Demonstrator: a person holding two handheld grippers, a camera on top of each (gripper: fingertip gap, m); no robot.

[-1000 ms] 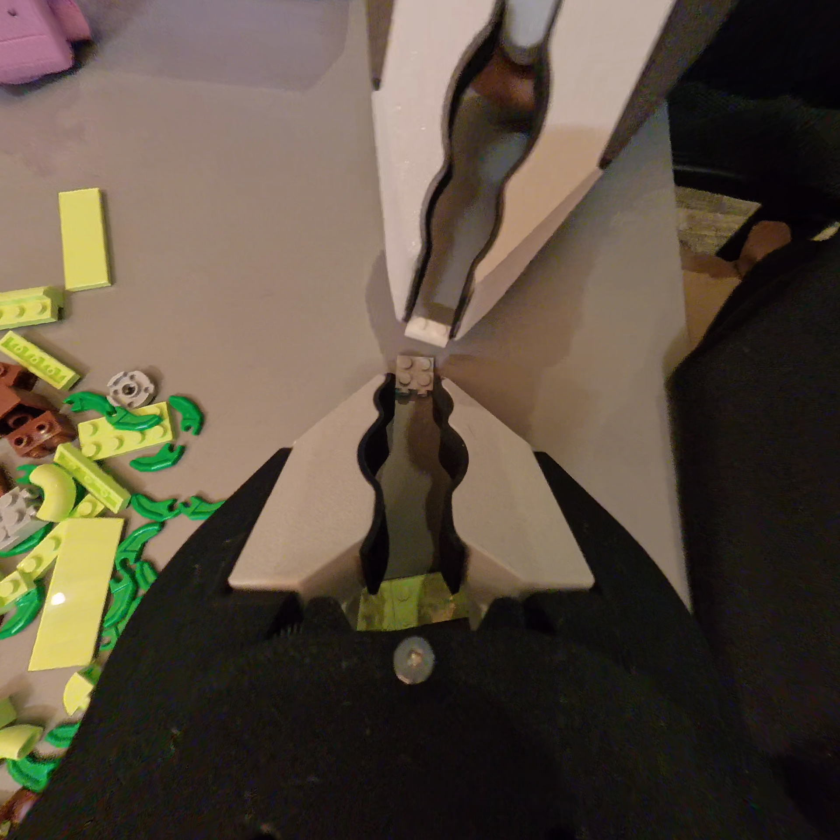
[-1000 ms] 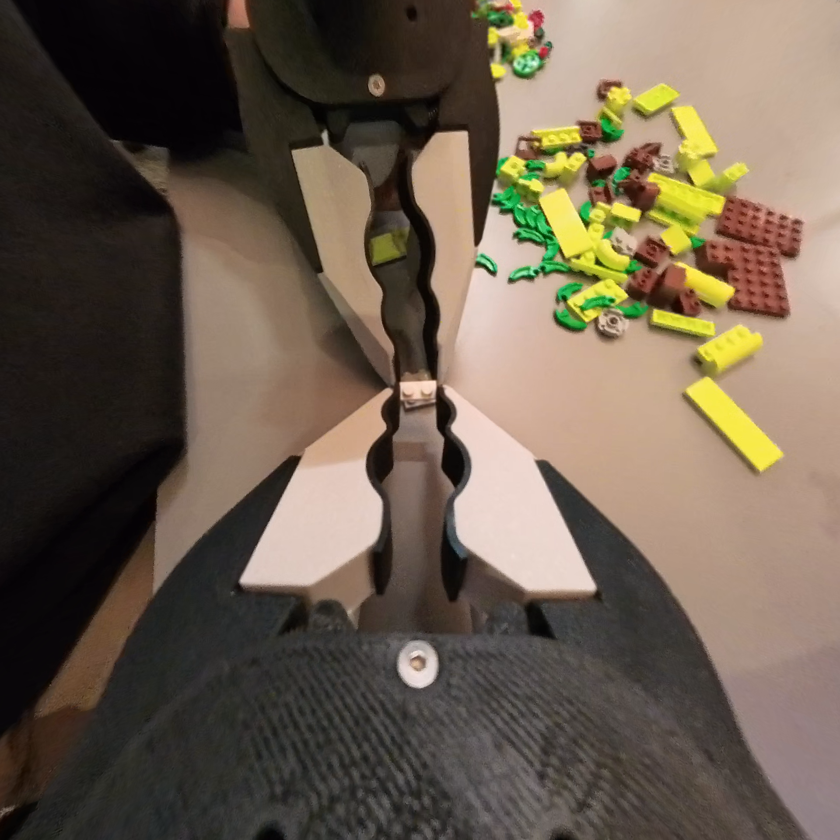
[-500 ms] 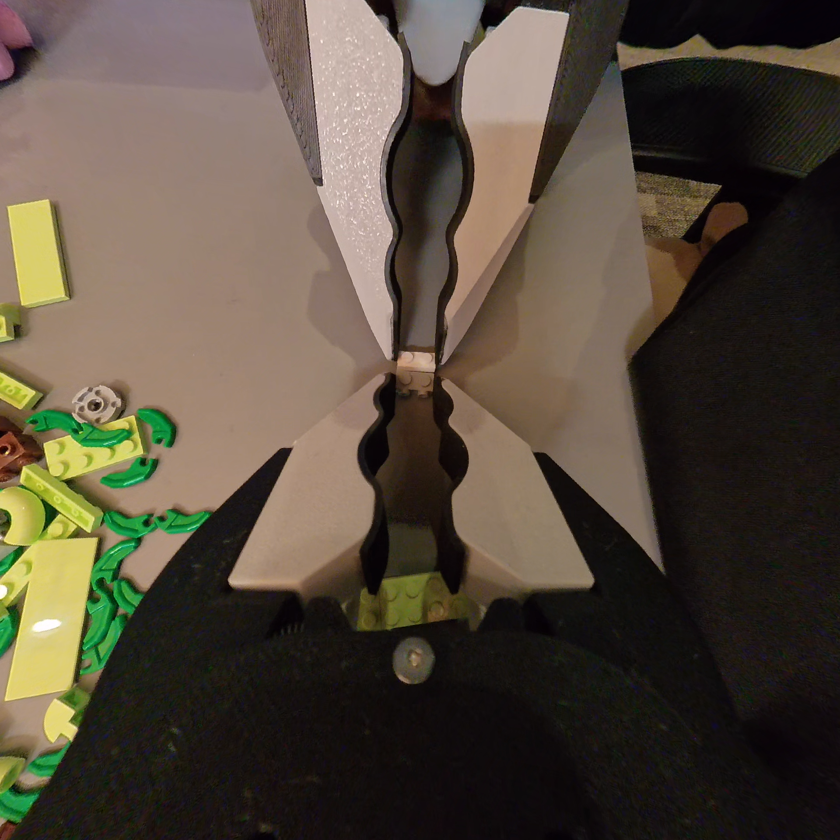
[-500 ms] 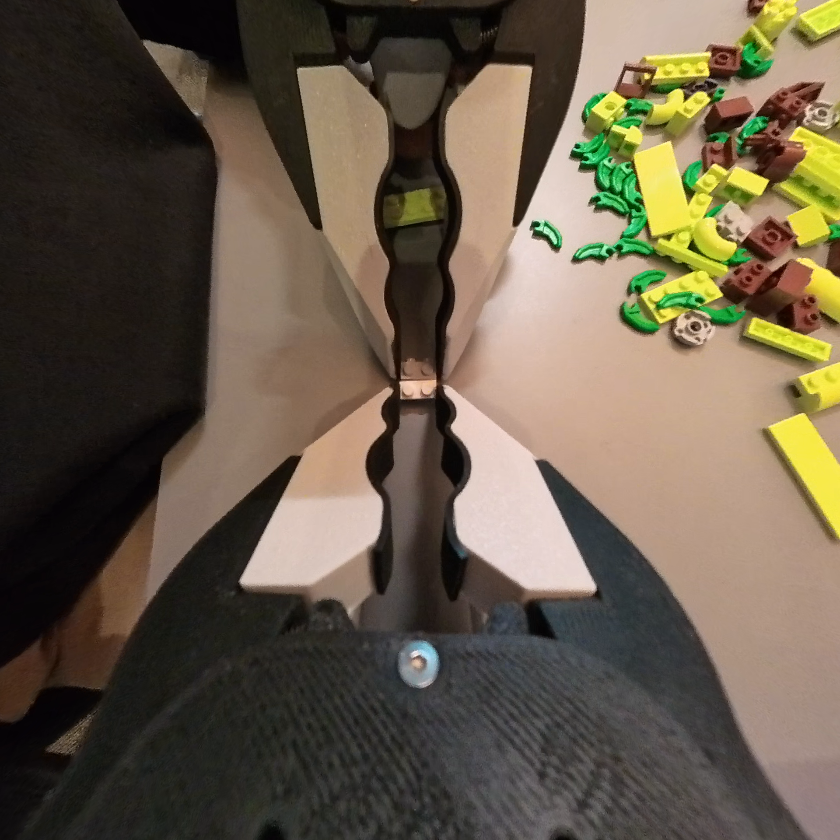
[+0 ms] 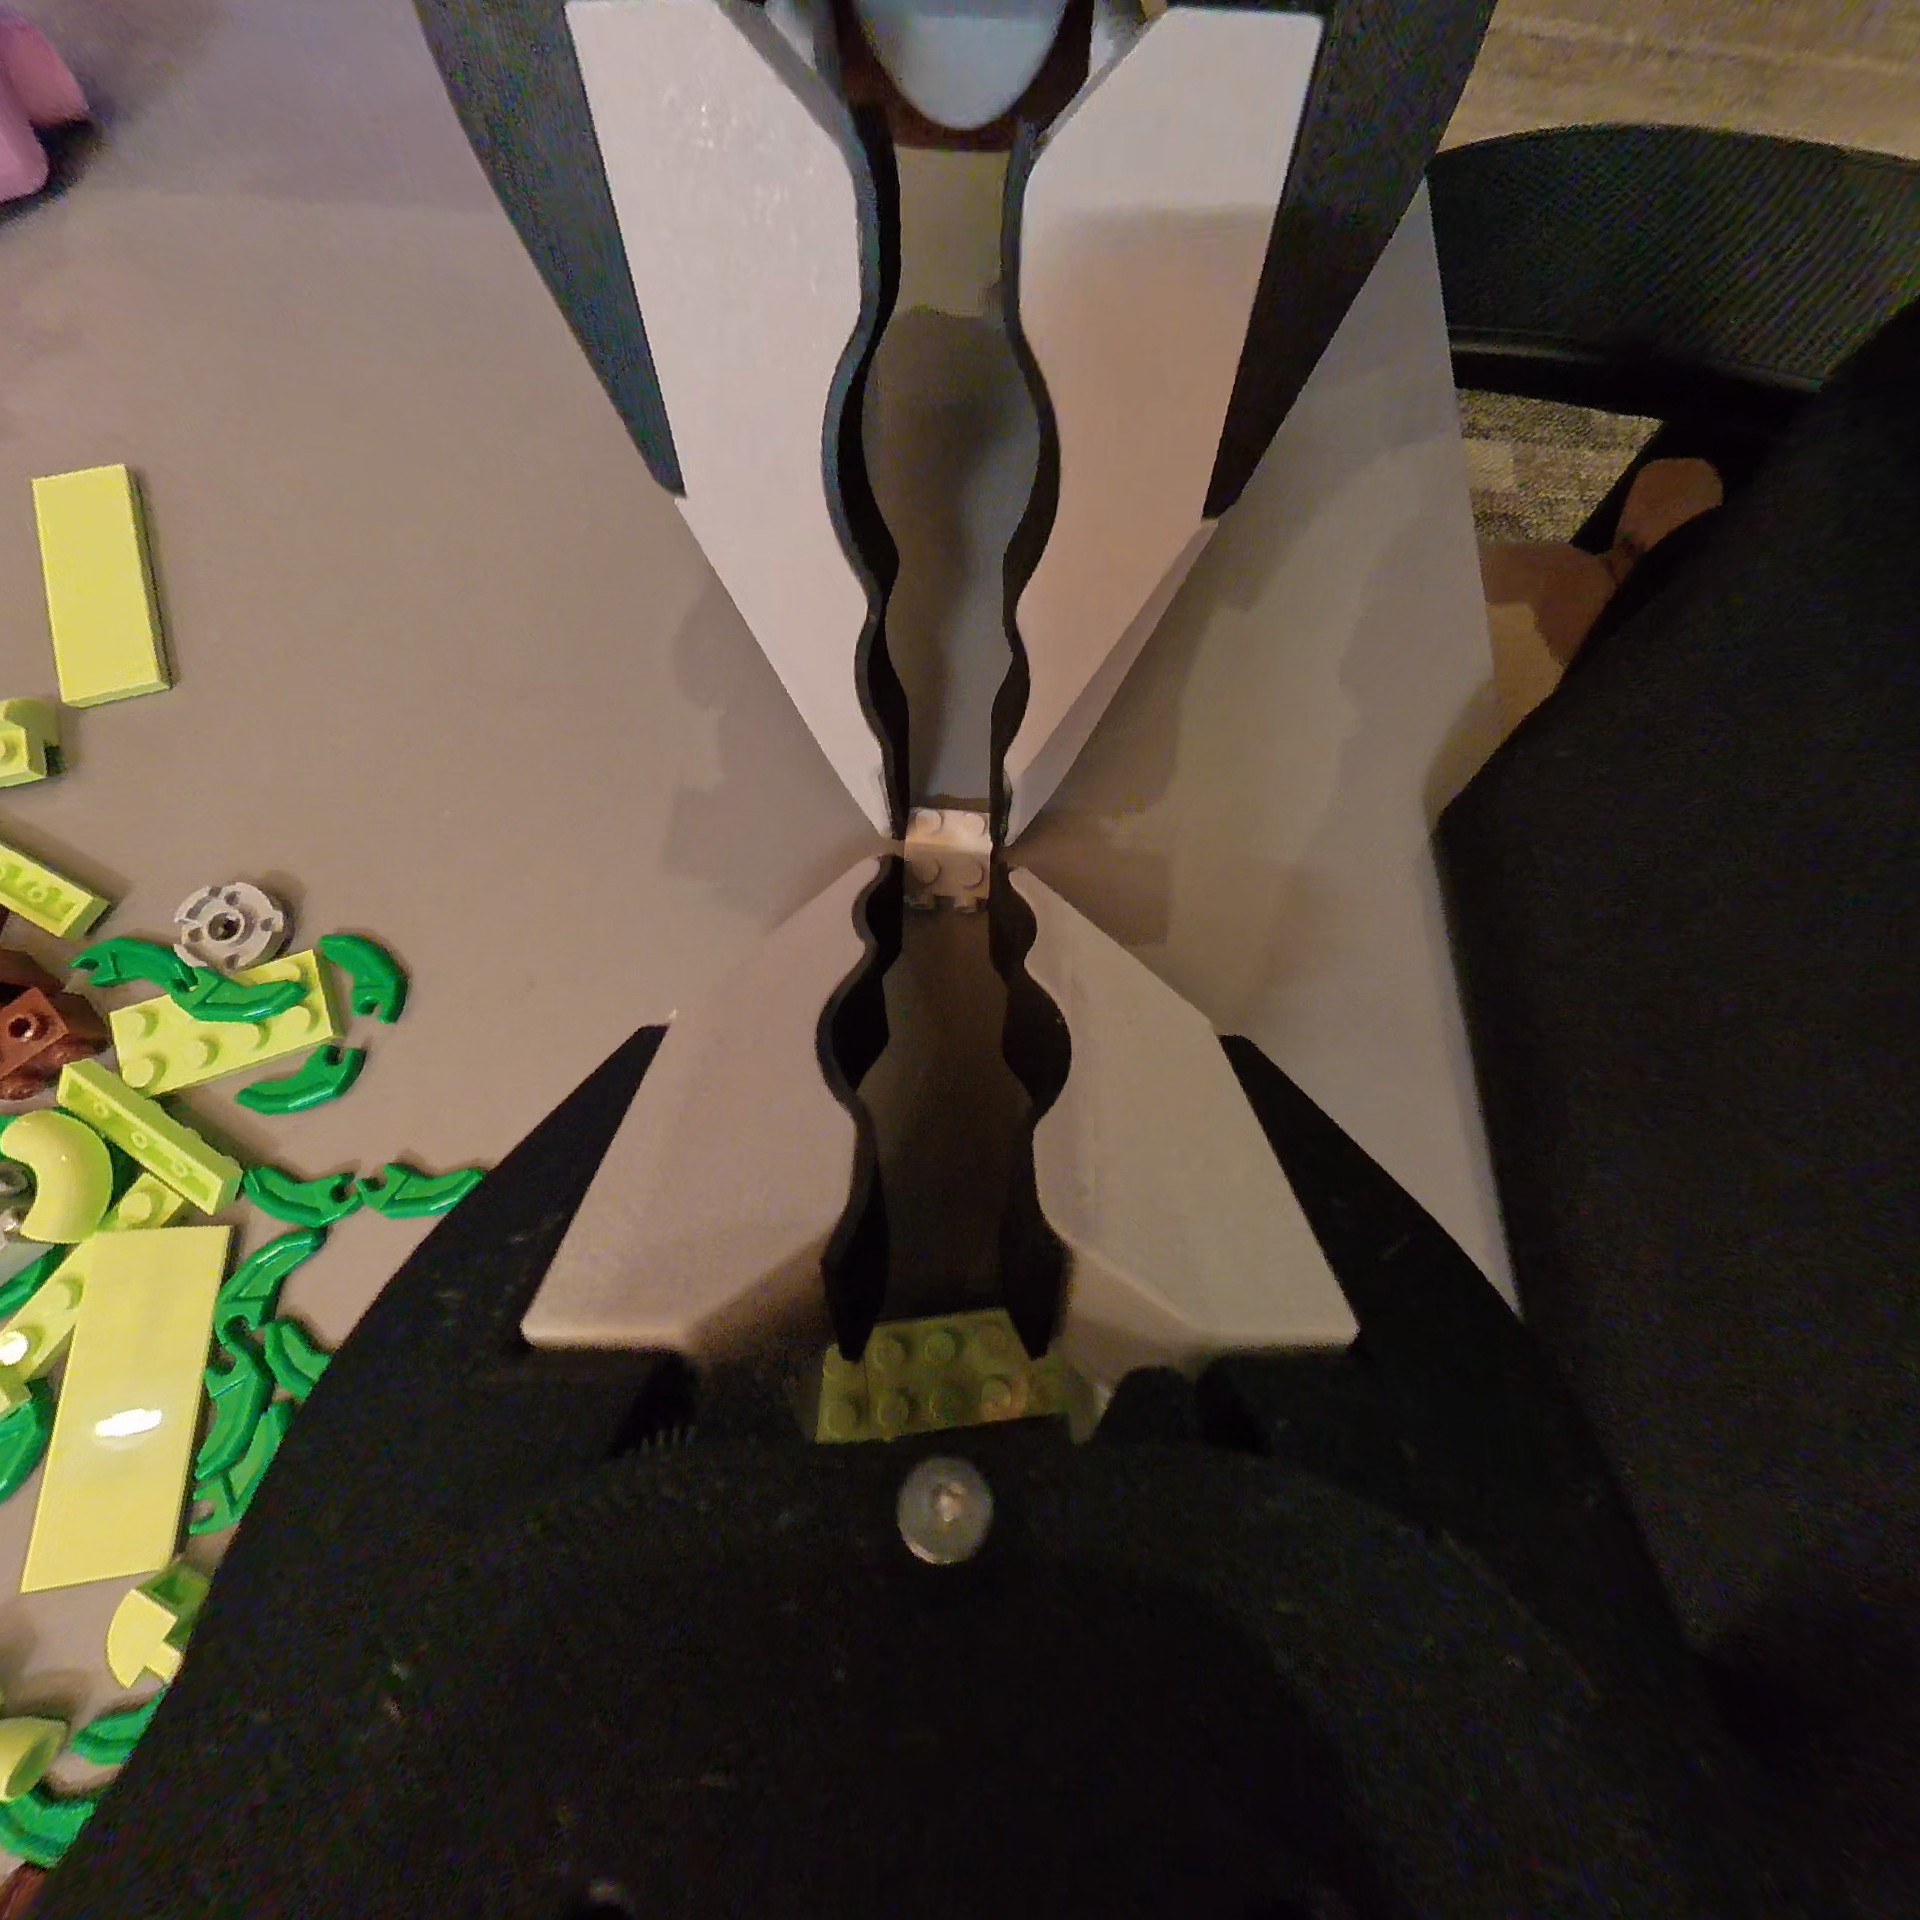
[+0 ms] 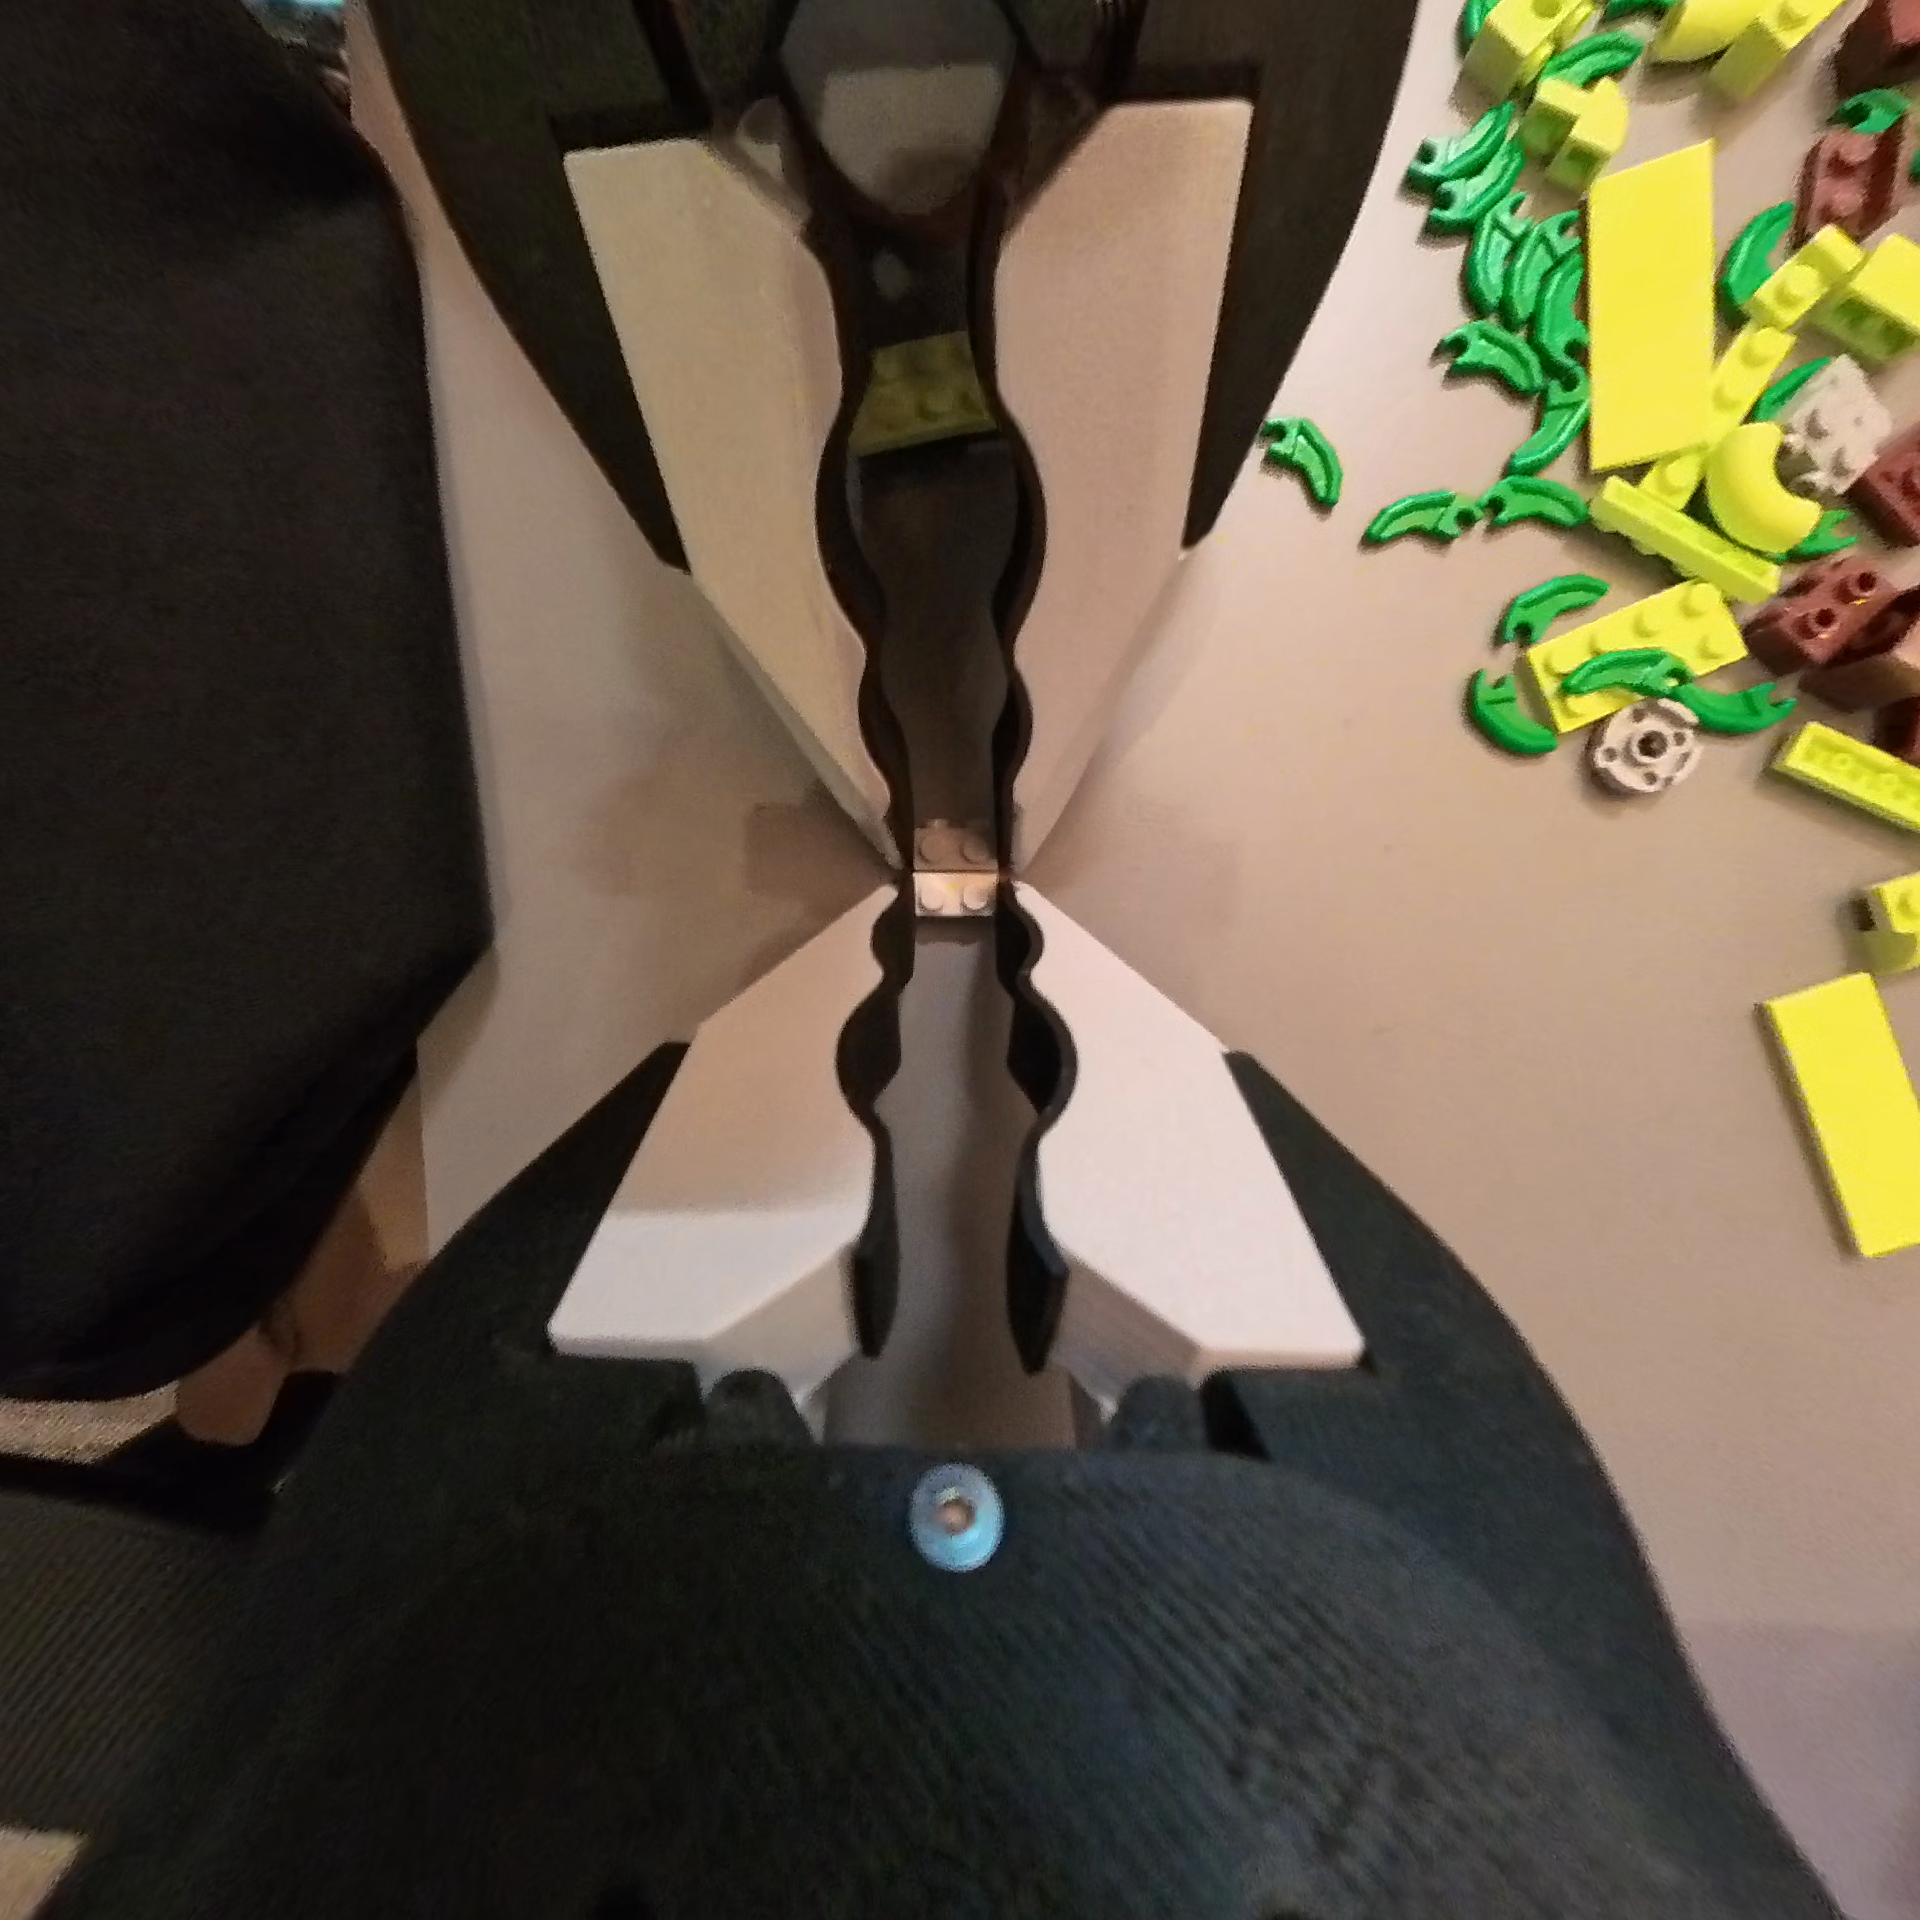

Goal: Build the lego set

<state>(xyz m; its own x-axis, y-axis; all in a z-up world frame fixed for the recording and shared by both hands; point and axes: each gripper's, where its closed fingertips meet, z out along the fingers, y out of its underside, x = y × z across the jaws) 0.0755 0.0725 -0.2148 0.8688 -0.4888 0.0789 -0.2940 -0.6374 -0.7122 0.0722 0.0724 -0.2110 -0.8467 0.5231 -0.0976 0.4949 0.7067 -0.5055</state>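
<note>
At frame centre, the left gripper (image 5: 945,902) and right gripper (image 6: 954,896) are meeting tip-to-tip, each clenching a grey piece (image 5: 948,854) (image 6: 953,840).

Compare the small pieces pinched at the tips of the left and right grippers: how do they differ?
The left gripper holds a darker grey studded plate; the right gripper holds a paler, whitish studded piece. The grey plate sits nearer the left wrist camera, the whitish piece on its far side, and the reverse in the right wrist view. Both are small, clamped at closed jaw tips, and pressed against each other above the grey table.
</note>
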